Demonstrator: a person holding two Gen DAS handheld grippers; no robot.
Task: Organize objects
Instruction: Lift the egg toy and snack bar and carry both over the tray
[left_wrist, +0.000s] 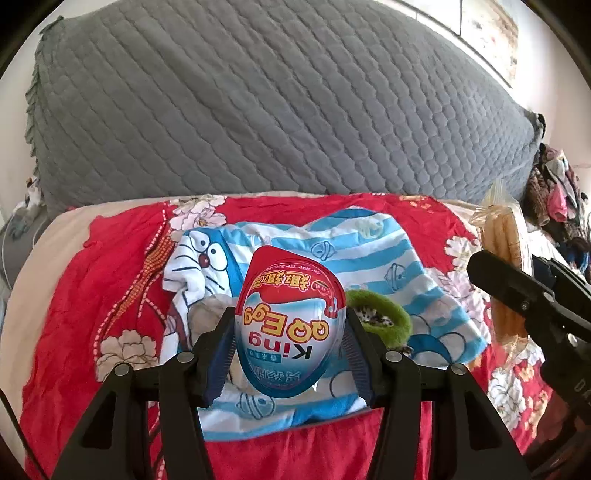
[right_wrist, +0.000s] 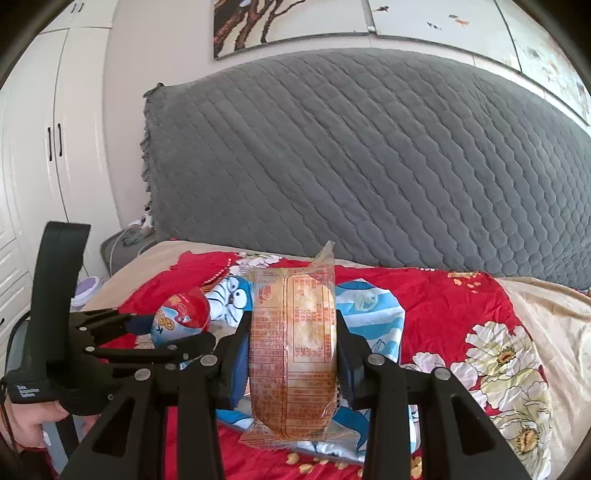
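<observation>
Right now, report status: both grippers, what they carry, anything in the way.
Left gripper shut on toy egg. Right gripper shut on wrapped snack. Both over blue striped cloth. Green fuzzy ring lies on it.

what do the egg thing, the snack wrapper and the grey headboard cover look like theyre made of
Egg: likely hard plastic under a glossy printed film; it shows sheen and a smooth, rigid curve.
Snack wrapper: thin clear plastic film printed in orange; the pastry shows through and the ends are crimped and crinkly.
Grey headboard cover: soft quilted fabric, matte, with stitched rows and a ruffled edge.
</observation>
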